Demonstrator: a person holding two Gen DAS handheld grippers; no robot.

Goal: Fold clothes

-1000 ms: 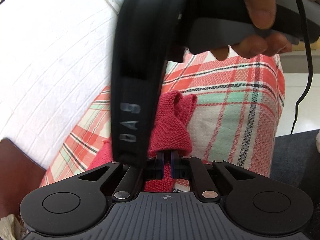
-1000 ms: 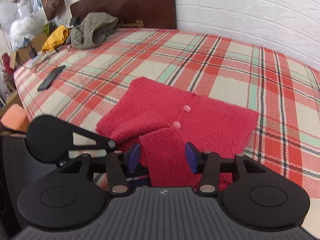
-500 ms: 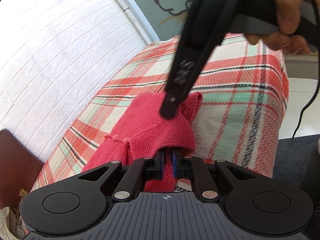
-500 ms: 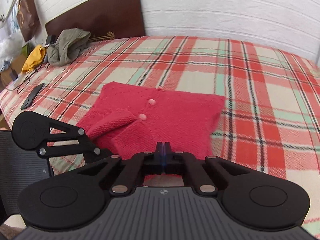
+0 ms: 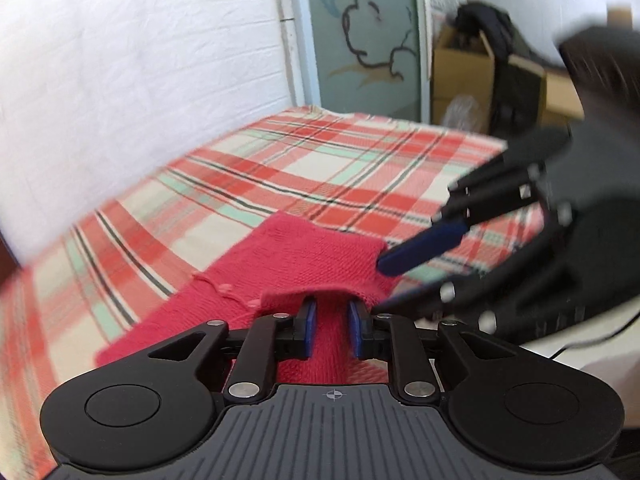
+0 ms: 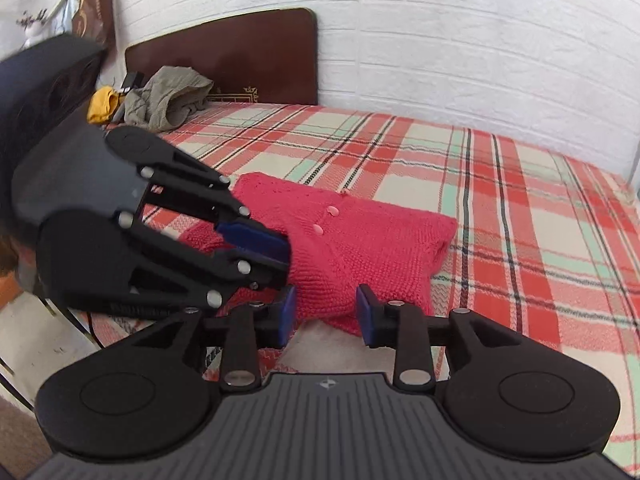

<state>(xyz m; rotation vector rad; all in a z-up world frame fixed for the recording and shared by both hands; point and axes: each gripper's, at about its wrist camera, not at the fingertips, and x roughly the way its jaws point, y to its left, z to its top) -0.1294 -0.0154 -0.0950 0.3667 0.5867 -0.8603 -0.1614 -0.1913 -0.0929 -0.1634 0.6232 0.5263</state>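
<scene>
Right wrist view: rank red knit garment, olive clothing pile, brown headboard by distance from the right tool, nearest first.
From the right tool, whose jaws are opening:
1. Red knit garment, directly ahead on the plaid bed, its near edge between the jaws.
2. Olive clothing pile, far left.
3. Brown headboard, behind it at the wall.

Open bedspread (image 6: 500,184) beyond — (clothes pile (image 6: 168,94) far)
</scene>
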